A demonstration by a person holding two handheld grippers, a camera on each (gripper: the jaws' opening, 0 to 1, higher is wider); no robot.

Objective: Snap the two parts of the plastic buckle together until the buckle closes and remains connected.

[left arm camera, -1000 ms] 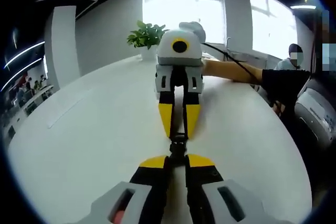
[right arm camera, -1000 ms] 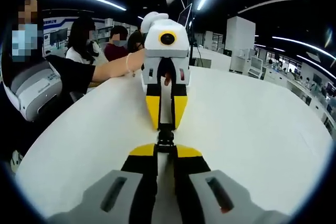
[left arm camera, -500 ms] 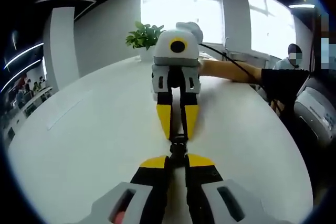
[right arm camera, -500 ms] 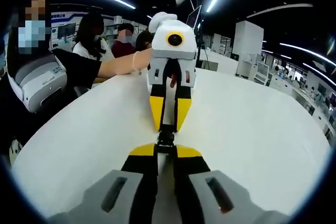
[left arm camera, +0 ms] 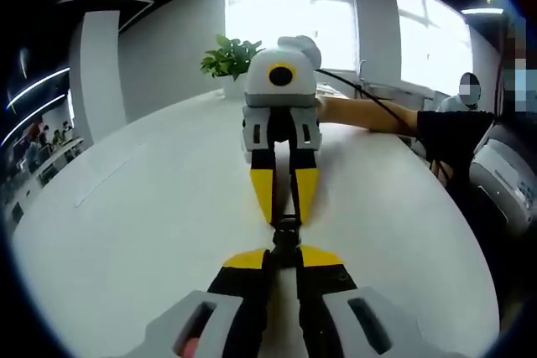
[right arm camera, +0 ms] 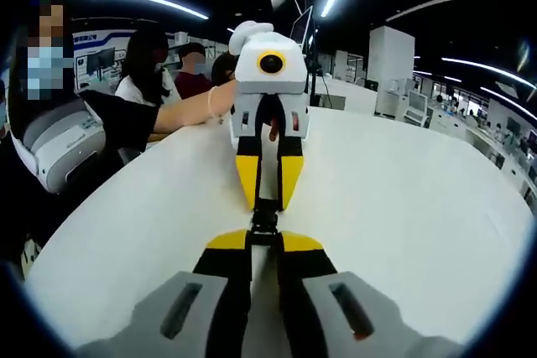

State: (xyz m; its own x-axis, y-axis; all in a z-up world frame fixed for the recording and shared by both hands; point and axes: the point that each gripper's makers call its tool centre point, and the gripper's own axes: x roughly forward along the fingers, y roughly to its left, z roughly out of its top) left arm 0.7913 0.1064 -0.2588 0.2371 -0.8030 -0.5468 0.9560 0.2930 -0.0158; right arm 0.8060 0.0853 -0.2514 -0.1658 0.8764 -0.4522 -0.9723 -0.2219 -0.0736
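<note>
Left tool [left arm camera: 284,251] and right tool [right arm camera: 265,238] meet tip to tip above the white round tabletop [left arm camera: 134,207], each clamped on the small black plastic buckle [left arm camera: 285,232] between them.

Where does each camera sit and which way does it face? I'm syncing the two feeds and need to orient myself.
Left gripper view: rides the left gripper, looks along its jaws over the white table at the right gripper, a plant and windows; a forearm shows.
Right gripper view: rides the right gripper, faces the left gripper and seated people; an arm shows.
Shared: the black buckle, pinched between both grippers over the table.
</note>
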